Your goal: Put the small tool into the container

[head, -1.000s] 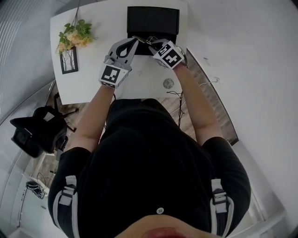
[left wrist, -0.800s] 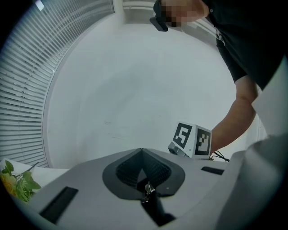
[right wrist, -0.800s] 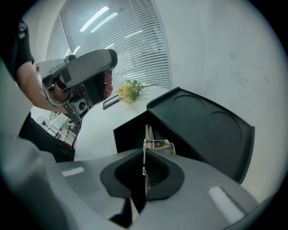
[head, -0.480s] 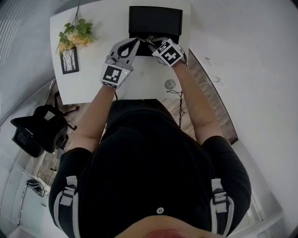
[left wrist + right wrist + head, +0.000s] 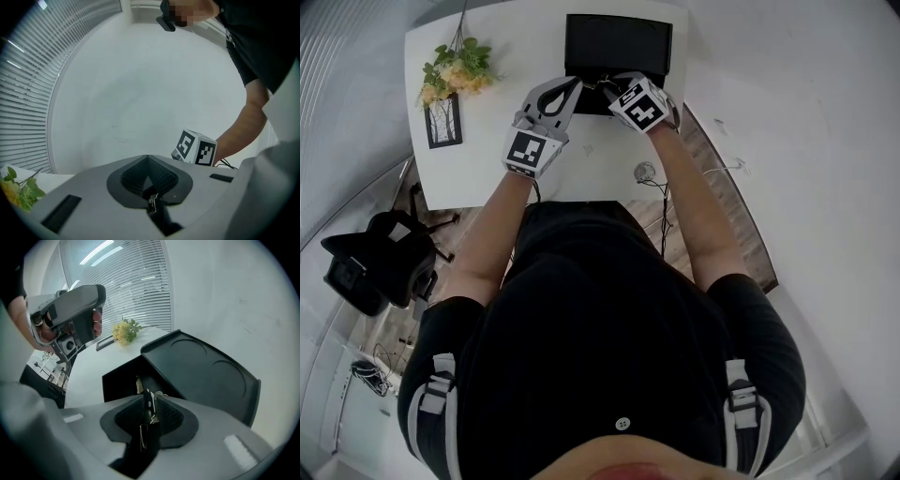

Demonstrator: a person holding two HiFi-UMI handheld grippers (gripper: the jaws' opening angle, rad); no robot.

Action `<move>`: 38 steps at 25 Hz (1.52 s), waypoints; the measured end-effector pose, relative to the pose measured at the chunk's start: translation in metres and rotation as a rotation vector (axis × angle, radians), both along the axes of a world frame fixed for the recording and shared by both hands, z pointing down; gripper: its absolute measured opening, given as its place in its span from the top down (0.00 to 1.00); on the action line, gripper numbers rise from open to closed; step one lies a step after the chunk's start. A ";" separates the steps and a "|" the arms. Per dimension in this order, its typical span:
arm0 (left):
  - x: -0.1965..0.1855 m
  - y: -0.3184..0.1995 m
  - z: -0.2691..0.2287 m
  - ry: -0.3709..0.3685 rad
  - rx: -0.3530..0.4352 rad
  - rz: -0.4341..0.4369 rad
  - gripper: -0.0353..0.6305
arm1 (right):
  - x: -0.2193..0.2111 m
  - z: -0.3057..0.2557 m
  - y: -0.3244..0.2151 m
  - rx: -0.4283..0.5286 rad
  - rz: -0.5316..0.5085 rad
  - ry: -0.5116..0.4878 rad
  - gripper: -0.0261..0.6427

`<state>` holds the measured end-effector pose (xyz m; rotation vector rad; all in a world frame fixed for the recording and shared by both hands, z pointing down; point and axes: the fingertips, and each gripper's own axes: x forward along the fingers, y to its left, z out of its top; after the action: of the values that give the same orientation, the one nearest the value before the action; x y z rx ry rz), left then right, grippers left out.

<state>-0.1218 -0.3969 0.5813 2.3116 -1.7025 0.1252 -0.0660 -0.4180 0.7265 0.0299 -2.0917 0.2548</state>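
White desk point(image 5: 487, 178), black container point(image 5: 619, 42) open. R gripper point(image 5: 607, 86) jaws just been opening over it, small tool point(image 5: 146, 405) loose between them; L gripper point(image 5: 575, 84) pressed together. Looks like drop step; next: back R out once tool falls.

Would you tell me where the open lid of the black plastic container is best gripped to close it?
Probably the free long rim of the black lid, opposite the hinge, approached from above, one jaw on each face. The lid leans open behind the black plastic container, so that thin rim stands clear; its broad face with two round recesses offers nothing to pinch.
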 end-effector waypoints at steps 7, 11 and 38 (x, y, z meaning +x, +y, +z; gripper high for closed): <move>-0.001 0.002 -0.006 -0.006 0.006 -0.005 0.94 | 0.001 -0.021 -0.005 0.067 0.007 -0.010 0.80; 0.001 0.004 -0.017 -0.020 0.014 -0.004 0.94 | 0.004 -0.048 -0.005 0.080 0.039 -0.073 0.80; 0.077 0.092 -0.140 -0.083 0.120 0.033 0.94 | 0.081 -0.298 0.074 0.160 0.202 -0.817 0.94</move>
<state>-0.0446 -0.3051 0.4409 2.4545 -1.7567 0.1303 0.0151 -0.3445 0.4282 0.2735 -2.9255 0.2435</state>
